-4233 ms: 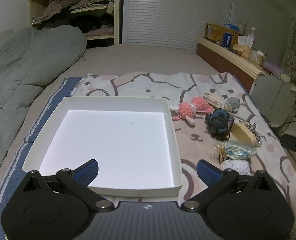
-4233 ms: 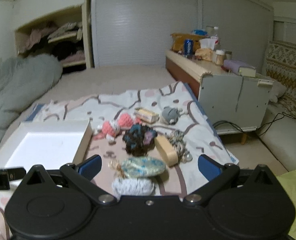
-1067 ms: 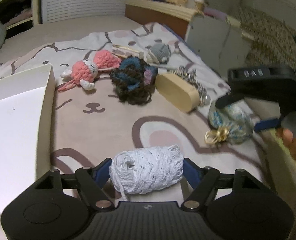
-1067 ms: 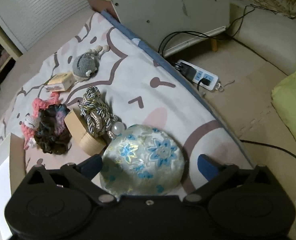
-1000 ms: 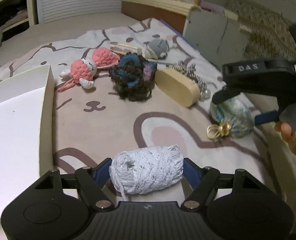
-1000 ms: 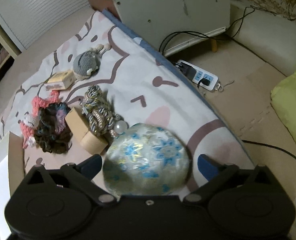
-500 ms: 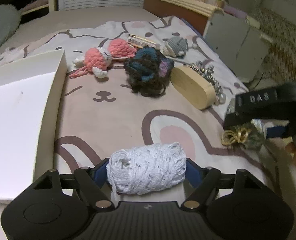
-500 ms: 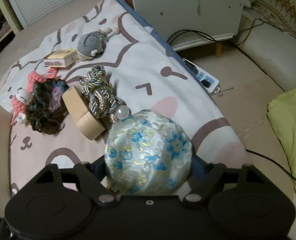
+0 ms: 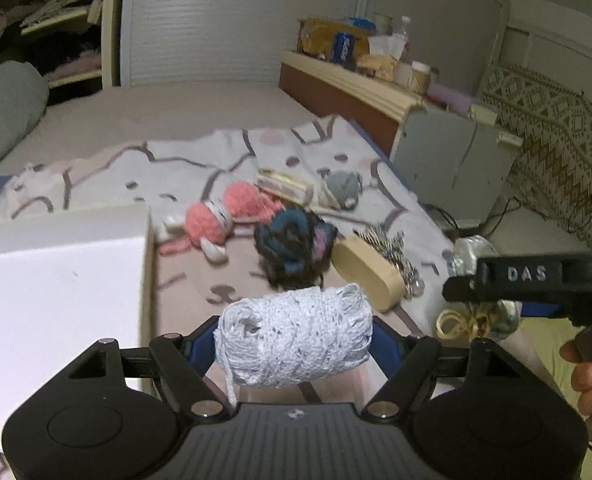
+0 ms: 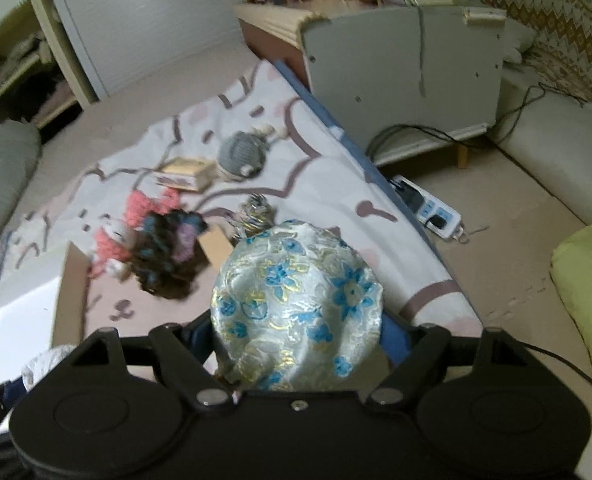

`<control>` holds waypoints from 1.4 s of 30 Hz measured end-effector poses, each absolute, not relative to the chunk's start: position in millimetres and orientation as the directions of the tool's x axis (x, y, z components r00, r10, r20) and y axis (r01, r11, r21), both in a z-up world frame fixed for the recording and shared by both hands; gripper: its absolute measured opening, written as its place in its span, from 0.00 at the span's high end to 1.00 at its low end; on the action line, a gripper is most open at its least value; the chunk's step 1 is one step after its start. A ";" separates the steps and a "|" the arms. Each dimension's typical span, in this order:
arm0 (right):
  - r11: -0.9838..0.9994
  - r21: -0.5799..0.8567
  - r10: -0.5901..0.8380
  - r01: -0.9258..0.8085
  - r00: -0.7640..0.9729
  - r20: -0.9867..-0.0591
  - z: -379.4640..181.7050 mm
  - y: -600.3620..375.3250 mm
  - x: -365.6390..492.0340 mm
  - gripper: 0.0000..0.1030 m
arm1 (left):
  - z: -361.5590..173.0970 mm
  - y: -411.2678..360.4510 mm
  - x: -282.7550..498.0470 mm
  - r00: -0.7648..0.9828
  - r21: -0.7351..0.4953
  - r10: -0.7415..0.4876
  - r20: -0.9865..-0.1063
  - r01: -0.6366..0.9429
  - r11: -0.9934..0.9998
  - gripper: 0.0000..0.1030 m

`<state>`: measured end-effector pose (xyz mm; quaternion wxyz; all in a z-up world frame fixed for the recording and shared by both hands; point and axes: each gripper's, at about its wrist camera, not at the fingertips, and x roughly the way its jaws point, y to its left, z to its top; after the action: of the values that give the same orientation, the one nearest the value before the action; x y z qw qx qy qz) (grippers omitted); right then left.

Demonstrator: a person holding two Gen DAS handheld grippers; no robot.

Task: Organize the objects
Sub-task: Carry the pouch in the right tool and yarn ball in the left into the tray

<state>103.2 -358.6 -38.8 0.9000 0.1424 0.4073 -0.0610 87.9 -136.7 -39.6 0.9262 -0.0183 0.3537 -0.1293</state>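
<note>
Left claw (image 9: 296, 344) clenched on white crochet roll (image 9: 296, 340), held above the bed just right of the white box (image 9: 55, 280). Right claw (image 10: 296, 320) clenched on floral satin pouch (image 10: 296, 300), near the bed's right edge. Risks: both items are soft, so the slick pouch could squeeze out and fall to the floor; the roll's dangling thread may snag the box wall; the claws sit close and could collide over the box.
</note>
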 end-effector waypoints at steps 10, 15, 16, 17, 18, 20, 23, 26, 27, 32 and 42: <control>0.964 0.223 0.047 0.142 0.738 -0.673 -7.8 -333.3 88.3 0.21 | 6.5 -86.6 84.8 0.761 -0.102 -0.210 -0.614 0.188 0.977 0.26; 0.972 0.217 0.078 0.091 0.747 -0.660 -0.6 -308.8 92.4 0.21 | 19.9 -50.0 85.0 0.770 -0.108 -0.185 -0.611 0.151 0.983 0.26; 0.974 0.213 0.084 0.077 0.749 -0.657 1.2 -302.8 93.6 0.21 | 21.4 -40.9 84.2 0.774 -0.101 -0.171 -0.610 0.137 0.985 0.26; 0.976 0.208 0.088 0.066 0.752 -0.653 2.7 -297.2 93.9 0.21 | 23.3 -31.8 83.6 0.777 -0.096 -0.157 -0.609 0.125 0.988 0.26; 0.978 0.204 0.094 0.053 0.756 -0.648 4.4 -290.6 93.9 0.21 | 24.6 -24.5 83.3 0.779 -0.093 -0.148 -0.609 0.116 0.989 0.26; 0.979 0.203 0.114 0.024 0.758 -0.642 7.0 -276.3 95.1 0.21 | 27.2 -7.5 81.7 0.782 -0.090 -0.130 -0.609 0.095 0.991 0.26; 0.978 0.207 0.151 -0.021 0.756 -0.637 8.1 -253.7 98.3 0.21 | 29.6 16.1 78.3 0.787 -0.081 -0.101 -0.609 0.065 0.995 0.26; 0.978 0.192 0.183 -0.078 0.756 -0.629 10.0 -226.4 99.3 0.21 | 28.1 36.0 74.7 0.786 -0.076 -0.079 -0.613 0.041 0.996 0.26; 0.977 0.186 0.200 -0.104 0.754 -0.625 10.2 -216.9 100.0 0.21 | 26.7 42.6 73.9 0.784 -0.078 -0.076 -0.616 0.035 0.996 0.26; 0.963 0.144 0.268 -0.229 0.735 -0.622 8.0 -172.0 102.3 0.21 | 14.6 66.4 73.1 0.769 -0.099 -0.065 -0.637 0.001 0.995 0.26; 0.861 0.034 0.372 -0.508 0.583 -0.722 -27.9 -101.7 119.0 0.21 | -32.4 97.0 92.8 0.656 -0.117 -0.076 -0.751 -0.020 0.993 0.26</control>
<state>119.0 -101.7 -27.9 0.8852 -0.0886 0.3832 0.2485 92.8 97.0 -32.4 0.9080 -0.0574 0.4147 -0.0155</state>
